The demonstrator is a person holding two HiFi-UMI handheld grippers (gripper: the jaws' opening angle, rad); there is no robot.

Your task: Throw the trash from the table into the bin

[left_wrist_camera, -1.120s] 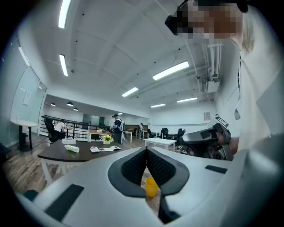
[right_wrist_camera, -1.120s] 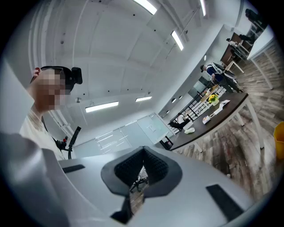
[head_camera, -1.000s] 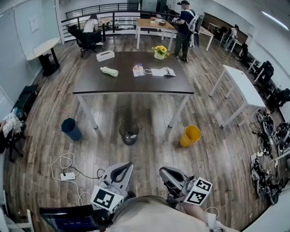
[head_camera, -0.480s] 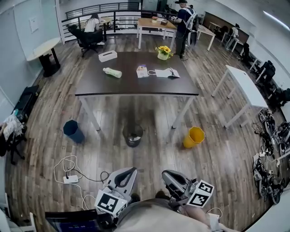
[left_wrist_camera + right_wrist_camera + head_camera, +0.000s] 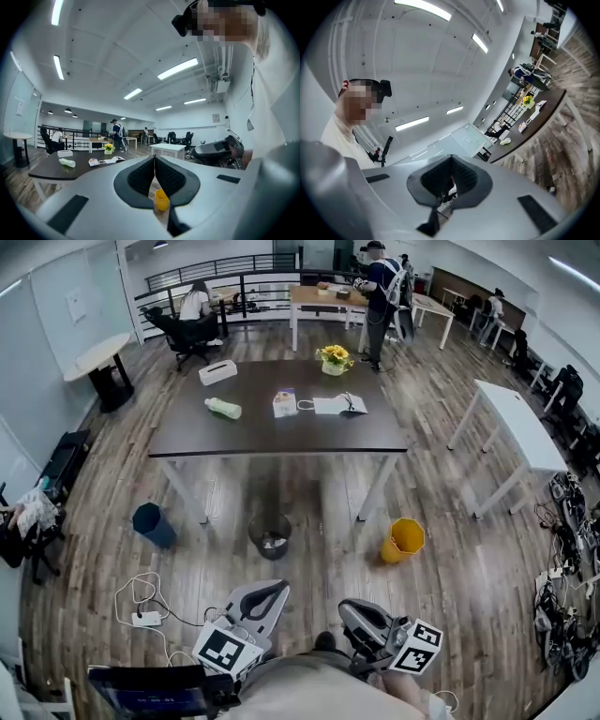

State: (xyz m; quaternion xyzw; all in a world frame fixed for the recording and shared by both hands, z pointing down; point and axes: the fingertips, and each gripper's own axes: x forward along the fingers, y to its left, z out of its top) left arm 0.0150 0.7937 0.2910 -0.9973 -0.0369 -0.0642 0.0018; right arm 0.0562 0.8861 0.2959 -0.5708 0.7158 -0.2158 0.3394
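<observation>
On the dark table (image 5: 187,439) lie a pale plastic bottle (image 5: 223,408), a small carton (image 5: 285,403) and some papers (image 5: 333,405). The left gripper view also shows the bottle (image 5: 67,162) on the table (image 5: 47,171). A black mesh bin (image 5: 270,535) stands on the floor in front of the table, a blue bin (image 5: 153,524) to its left and a yellow bin (image 5: 403,540) to its right. Both grippers hang low near my body, far from the table. My left gripper (image 5: 267,590) and right gripper (image 5: 350,608) are shut and hold nothing.
A tissue box (image 5: 217,372) and a pot of yellow flowers (image 5: 333,358) also stand on the table. A power strip with cables (image 5: 145,618) lies on the floor at left. A white table (image 5: 511,432) is at right. People stand and sit far behind.
The table and the three bins have slid down in the head view as I came nearer to them. Both grippers stay shut and low at the picture's bottom edge.
</observation>
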